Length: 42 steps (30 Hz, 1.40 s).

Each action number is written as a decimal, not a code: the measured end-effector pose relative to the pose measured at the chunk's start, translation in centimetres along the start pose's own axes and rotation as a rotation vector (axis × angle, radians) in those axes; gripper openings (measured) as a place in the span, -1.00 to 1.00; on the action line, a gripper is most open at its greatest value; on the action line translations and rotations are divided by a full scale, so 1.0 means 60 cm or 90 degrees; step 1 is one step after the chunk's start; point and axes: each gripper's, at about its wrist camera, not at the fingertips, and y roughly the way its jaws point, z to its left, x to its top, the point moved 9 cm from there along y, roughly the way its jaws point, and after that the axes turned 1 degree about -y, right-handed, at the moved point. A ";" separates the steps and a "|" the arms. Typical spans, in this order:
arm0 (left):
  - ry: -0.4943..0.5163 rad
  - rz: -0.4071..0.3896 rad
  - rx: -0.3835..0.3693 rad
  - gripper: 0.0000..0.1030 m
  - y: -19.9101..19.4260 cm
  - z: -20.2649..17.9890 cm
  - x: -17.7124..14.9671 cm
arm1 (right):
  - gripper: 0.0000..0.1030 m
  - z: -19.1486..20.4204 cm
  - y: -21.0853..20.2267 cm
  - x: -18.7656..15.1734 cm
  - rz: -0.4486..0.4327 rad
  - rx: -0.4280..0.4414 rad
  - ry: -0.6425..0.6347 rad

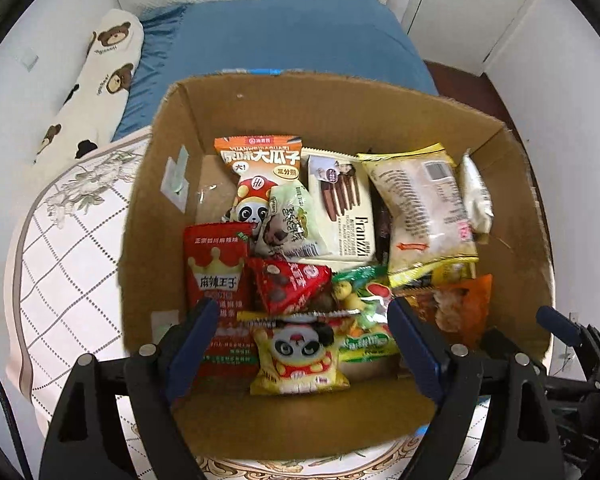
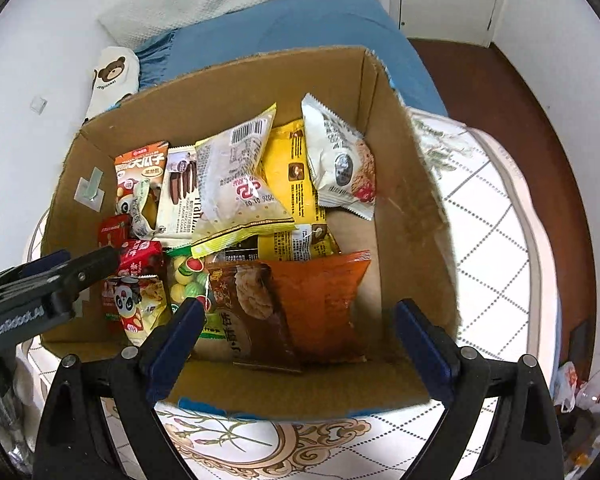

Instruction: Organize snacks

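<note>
An open cardboard box (image 1: 340,112) holds several snack packs. In the left wrist view I see an orange sunflower-seed bag (image 1: 257,160), a cream Franzzi pack (image 1: 340,208), a red spicy-strip pack (image 1: 215,272) and a yellow panda pack (image 1: 297,354). My left gripper (image 1: 300,316) is open and empty, just above the yellow panda pack. In the right wrist view my right gripper (image 2: 300,316) is open and empty over an orange-brown pack (image 2: 300,304). The left gripper also shows in the right wrist view (image 2: 75,272) at the box's left.
The box (image 2: 227,76) stands on a white patterned round table (image 2: 496,216). Behind it are a blue cushion (image 1: 291,36) and a bear-print pillow (image 1: 95,80). A dark floor (image 2: 500,80) lies to the right.
</note>
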 end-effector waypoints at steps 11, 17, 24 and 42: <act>0.015 -0.111 -0.003 0.67 -0.129 -0.018 -0.050 | 0.94 0.014 -0.131 -0.033 -0.104 -0.017 -0.046; 0.007 -0.165 0.009 0.67 -0.203 -0.013 -0.097 | 0.96 0.024 -0.217 -0.068 -0.163 -0.016 -0.062; -0.005 -0.228 0.027 0.67 -0.282 -0.004 -0.153 | 0.97 0.034 -0.308 -0.121 -0.220 -0.017 -0.081; -0.003 -0.315 0.046 0.68 -0.425 -0.003 -0.295 | 1.00 0.071 -0.500 -0.267 -0.327 0.001 -0.111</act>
